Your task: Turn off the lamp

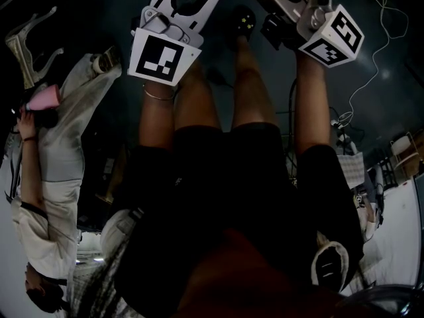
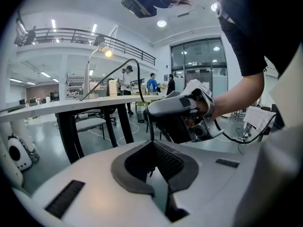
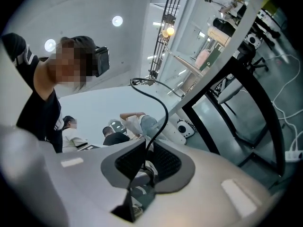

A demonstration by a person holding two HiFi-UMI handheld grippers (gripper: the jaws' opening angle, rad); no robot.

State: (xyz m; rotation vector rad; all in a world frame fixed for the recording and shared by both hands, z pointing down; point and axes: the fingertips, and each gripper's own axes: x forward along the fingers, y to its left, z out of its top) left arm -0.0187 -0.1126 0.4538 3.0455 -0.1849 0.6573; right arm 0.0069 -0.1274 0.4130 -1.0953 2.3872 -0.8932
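- Twice sighted gooseneck lamp (image 2: 107,52), once from each gripper view: bulb glowing, standing on white bench (image 2: 57,107), well apart from both grippers.
- Found left gripper (image 2: 152,144) clenched, jaws meeting at tips, nothing between.
- Found right gripper (image 3: 145,148) a crack apart; black cable (image 3: 164,105) threaded down between jaws, no squeeze visible.
- Traced same cable arching up from bench side.
- Spotted hand (image 2: 204,104) carrying right gripper just beyond left gripper's tips.
- Noted several people (image 2: 152,82) standing in background past bench.
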